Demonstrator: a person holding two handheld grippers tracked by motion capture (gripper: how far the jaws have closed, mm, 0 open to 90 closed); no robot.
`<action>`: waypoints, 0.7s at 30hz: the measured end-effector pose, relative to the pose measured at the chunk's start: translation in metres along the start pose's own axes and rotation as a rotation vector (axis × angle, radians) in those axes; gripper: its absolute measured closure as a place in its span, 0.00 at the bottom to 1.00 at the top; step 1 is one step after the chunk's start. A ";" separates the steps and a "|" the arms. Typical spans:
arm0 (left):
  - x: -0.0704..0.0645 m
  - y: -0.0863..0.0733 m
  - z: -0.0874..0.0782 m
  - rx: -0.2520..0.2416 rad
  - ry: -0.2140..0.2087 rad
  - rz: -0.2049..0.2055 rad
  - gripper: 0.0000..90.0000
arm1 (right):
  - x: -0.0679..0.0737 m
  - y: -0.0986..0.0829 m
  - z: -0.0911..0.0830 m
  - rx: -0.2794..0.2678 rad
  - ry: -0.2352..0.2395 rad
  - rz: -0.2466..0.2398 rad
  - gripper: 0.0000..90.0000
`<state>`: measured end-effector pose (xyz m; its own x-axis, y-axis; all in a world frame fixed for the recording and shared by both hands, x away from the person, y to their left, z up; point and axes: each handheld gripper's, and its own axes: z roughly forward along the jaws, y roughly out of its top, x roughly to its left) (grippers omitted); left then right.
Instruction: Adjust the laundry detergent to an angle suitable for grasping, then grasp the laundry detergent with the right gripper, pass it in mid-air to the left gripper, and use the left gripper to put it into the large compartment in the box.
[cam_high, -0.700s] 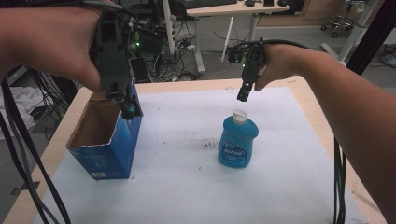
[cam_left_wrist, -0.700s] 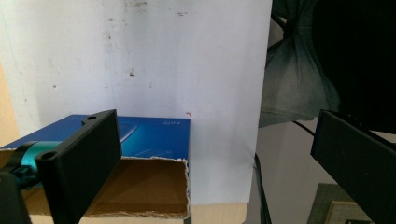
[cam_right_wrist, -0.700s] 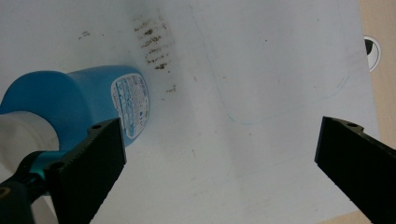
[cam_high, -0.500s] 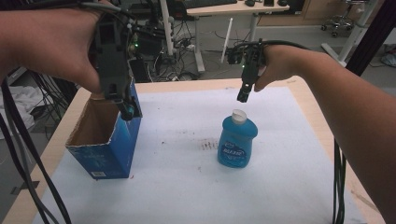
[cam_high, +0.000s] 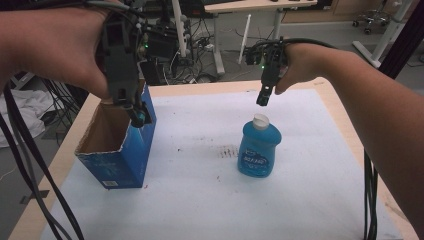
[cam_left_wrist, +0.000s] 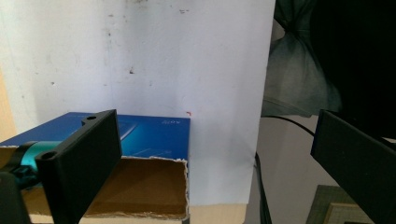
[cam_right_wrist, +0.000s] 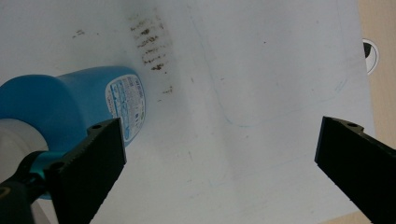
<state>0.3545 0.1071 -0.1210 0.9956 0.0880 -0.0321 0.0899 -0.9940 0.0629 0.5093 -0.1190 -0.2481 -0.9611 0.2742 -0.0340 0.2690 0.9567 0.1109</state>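
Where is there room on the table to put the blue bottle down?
Bare white mat lies between the open box and the blue bottle, and along the near edge in front of both. The table's left side is crowded by the box with the left gripper over it.

The left tongs (cam_high: 137, 116) hung at about ten o'clock in the high view, pointing straight down, jaws spread wide and gripping nothing. The right tongs (cam_high: 262, 99) hung at about one o'clock, tilted downward, jaws likewise wide apart. Both forearms entered from the sides.
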 end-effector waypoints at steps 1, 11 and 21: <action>0.000 0.000 0.000 0.003 0.001 0.001 0.02 | 0.000 -0.001 -0.001 0.004 0.002 0.007 0.01; -0.004 0.001 0.002 0.003 -0.001 -0.001 0.02 | 0.004 -0.006 -0.008 -0.032 -0.006 0.001 0.01; -0.004 0.000 0.004 0.003 0.008 -0.007 0.02 | 0.008 -0.018 -0.006 -0.142 -0.017 0.019 0.01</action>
<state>0.3500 0.1065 -0.1253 0.9951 0.0953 -0.0246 0.0967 -0.9935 0.0602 0.4967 -0.1348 -0.2448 -0.9545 0.2945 -0.0473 0.2740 0.9284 0.2510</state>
